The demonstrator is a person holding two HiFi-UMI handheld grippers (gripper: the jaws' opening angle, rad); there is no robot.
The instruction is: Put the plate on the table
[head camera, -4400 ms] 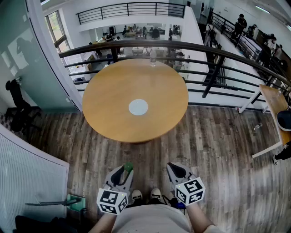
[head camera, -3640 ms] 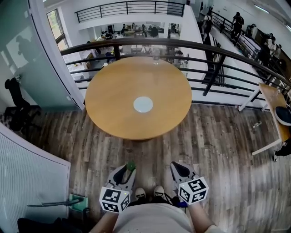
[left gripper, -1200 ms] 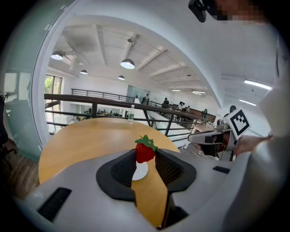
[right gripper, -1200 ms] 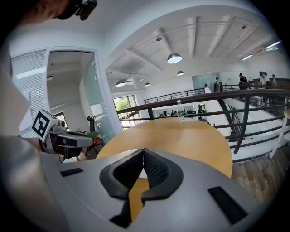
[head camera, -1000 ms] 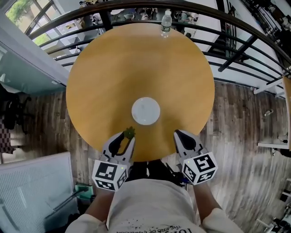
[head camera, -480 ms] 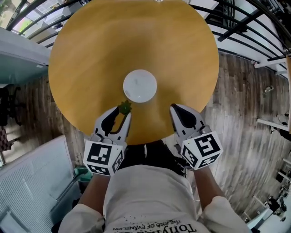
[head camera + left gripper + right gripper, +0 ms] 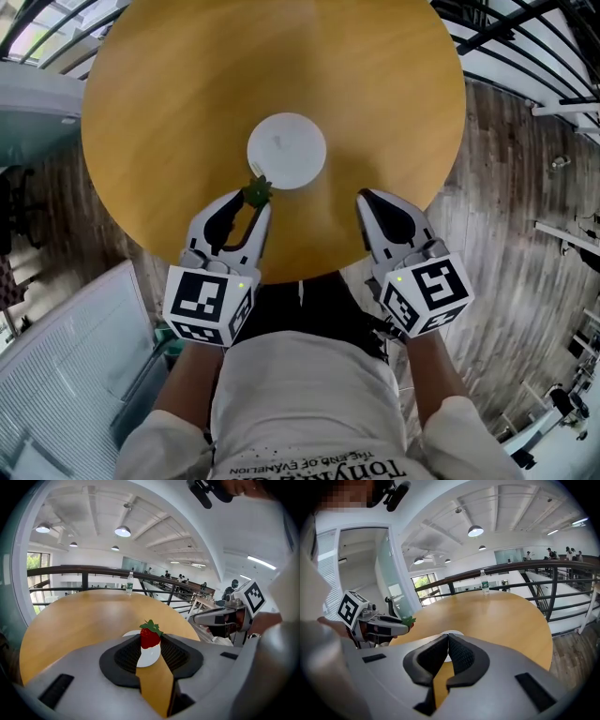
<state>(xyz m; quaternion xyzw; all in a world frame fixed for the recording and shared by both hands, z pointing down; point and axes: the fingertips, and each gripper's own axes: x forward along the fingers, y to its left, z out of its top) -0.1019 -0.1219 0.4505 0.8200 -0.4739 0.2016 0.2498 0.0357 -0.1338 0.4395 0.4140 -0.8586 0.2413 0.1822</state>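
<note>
Forward and angled downward: left tongs point(image 7: 248, 201) clamped on strawberry point(image 7: 150, 637), right tongs point(image 7: 368, 199) together.

Plate point(image 7: 287, 150) on table point(image 7: 169, 103), strawberry point(image 7: 255, 192) beside

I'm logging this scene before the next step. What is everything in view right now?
table: one, round, tan wood, ahead of the person
plate: one, white, mid-table
strawberry: one, red with green leaves, held just short of the plate
bottle: one, clear, table's far edge
railing: one, dark, behind the table
floor: one, grey-brown planks, around the table
left gripper: one, grey, shut on the strawberry
right gripper: one, grey, shut, empty, over the table's near edge
</note>
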